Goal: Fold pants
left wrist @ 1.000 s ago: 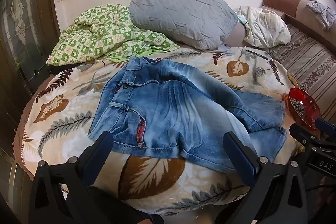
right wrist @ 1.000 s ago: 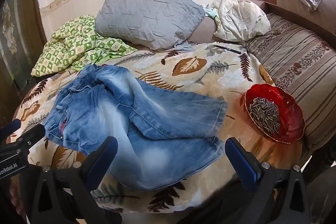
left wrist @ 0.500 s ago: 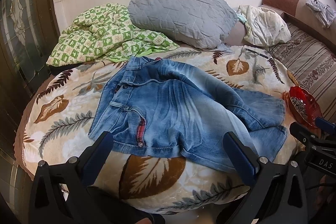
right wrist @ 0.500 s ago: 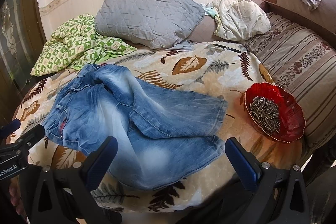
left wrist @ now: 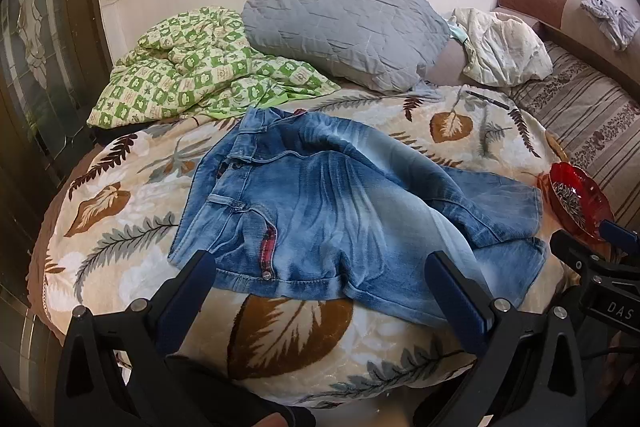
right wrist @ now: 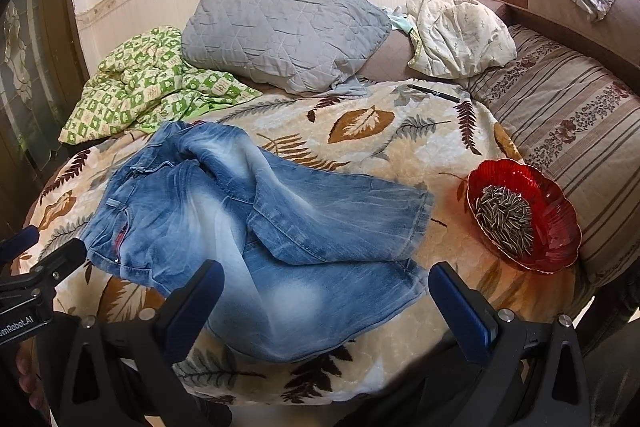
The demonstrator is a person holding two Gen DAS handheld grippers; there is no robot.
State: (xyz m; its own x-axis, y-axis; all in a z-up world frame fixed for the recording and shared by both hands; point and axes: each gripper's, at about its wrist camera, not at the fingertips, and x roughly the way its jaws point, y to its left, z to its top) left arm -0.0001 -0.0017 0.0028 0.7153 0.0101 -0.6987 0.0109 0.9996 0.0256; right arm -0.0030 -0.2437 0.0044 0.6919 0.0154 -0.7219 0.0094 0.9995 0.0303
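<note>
Faded blue jeans [left wrist: 340,211] [right wrist: 256,219] lie crumpled on a leaf-print blanket [left wrist: 280,339] [right wrist: 360,135], waistband to the left, the two short legs overlapping toward the right. My left gripper [left wrist: 320,281] hangs open at the bed's near edge, just short of the jeans' lower hem. My right gripper [right wrist: 326,287] is open too, hovering over the near leg's edge with nothing between its fingers. Each gripper shows at the edge of the other's view.
A red glass dish of sunflower seeds [right wrist: 524,215] [left wrist: 578,203] sits on the blanket right of the jeans. Behind are a green checked quilt [left wrist: 192,71], a grey pillow [right wrist: 280,31], a pale bundle [right wrist: 460,35], a black pen [right wrist: 434,93] and a striped sofa cushion [right wrist: 560,119].
Both grippers have crept slightly toward the bed; the jeans sit a little lower and nearer in both views. Nothing was grasped.
</note>
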